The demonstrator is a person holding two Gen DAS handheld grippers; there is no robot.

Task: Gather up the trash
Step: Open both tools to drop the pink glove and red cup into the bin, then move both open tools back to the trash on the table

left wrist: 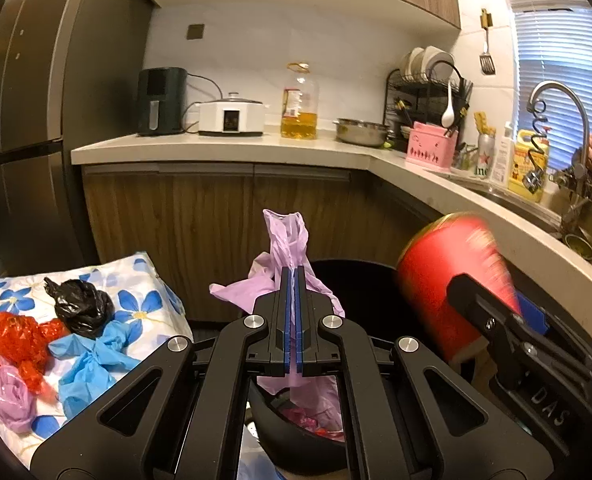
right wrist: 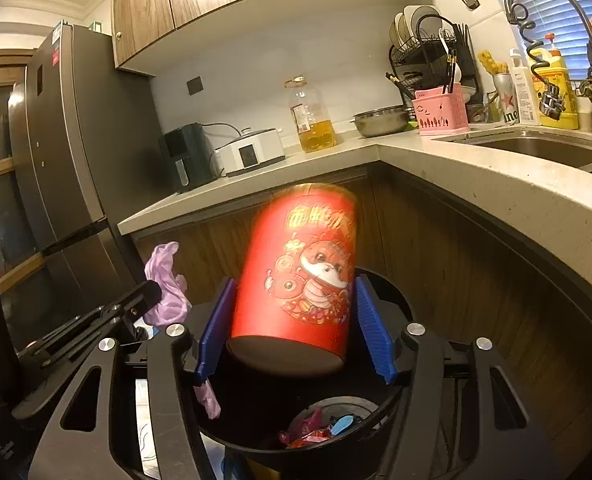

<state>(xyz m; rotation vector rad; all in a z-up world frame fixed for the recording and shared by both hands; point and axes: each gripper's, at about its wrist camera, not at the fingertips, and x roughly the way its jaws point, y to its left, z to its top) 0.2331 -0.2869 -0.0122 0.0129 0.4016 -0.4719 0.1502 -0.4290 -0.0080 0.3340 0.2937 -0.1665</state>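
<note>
- Trash is the business here: from the left wrist view, the left gripper has its blue pads pressed tight on a crumpled lilac plastic bag, held just above the round black bin.
- On the left of that view, a blue-flowered white cloth carries what remains: a knotted black bag, a crinkled red wrapper, a bunched blue glove and a second lilac bag wad.
- At the right of that view, a blurred red cardboard canister hangs over the bin's far side.
- From the right wrist view, the right gripper stands well spread, its blue fingers either side of the canister. The canister tilts and looks blurred, and I judge the pads no longer press it; it seems to be dropping.
- Below, the bin already holds bright scraps.
- To do this well, I'd keep the right jaws wide and centred over the opening until the canister clears them, then bring the lilac bag fully over the rim before letting go, so it doesn't drape outside.
</note>
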